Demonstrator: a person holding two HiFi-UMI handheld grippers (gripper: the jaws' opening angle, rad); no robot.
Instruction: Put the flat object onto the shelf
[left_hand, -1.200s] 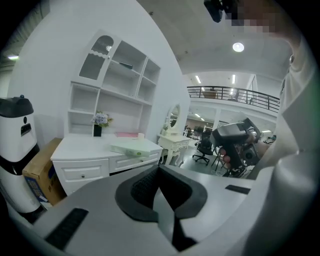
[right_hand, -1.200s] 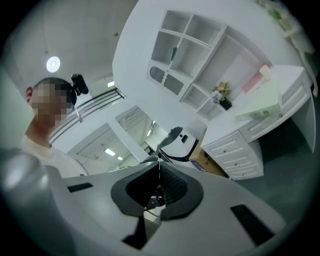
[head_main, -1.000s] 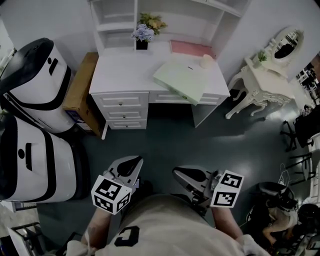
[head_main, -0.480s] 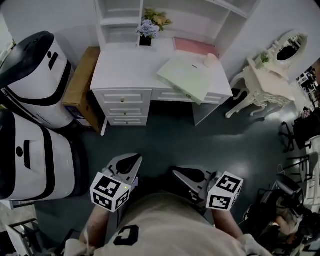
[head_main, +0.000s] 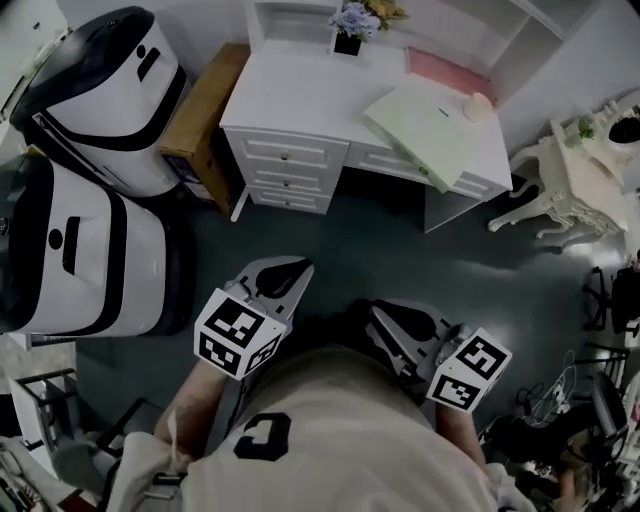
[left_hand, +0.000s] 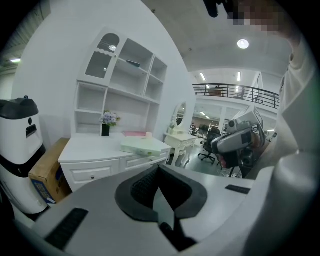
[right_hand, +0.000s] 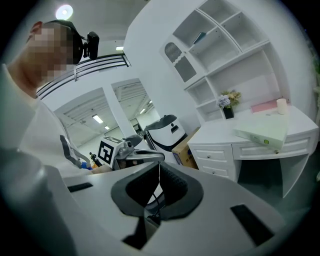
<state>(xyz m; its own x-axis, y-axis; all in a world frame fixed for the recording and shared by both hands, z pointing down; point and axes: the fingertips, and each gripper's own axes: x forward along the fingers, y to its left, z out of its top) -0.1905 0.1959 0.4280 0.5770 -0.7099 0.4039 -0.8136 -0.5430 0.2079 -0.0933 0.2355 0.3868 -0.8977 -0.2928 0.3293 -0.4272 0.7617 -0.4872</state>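
The flat object is a pale green box lying askew on the white desk, one corner over the front edge. It also shows in the left gripper view as the green box and in the right gripper view as the green box. The white shelf unit rises from the back of the desk. My left gripper and right gripper are held close to the person's body over the dark floor, well short of the desk. Both are shut and empty: left gripper, right gripper.
Two big white-and-black machines stand left of the desk, with a cardboard box between them and it. On the desk are a flower pot, a pink flat item and a small pale candle. A white vanity table stands at the right.
The head view has swung, so the desk and green box now sit farther right and higher. Both grippers have shifted slightly forward and stay shut.
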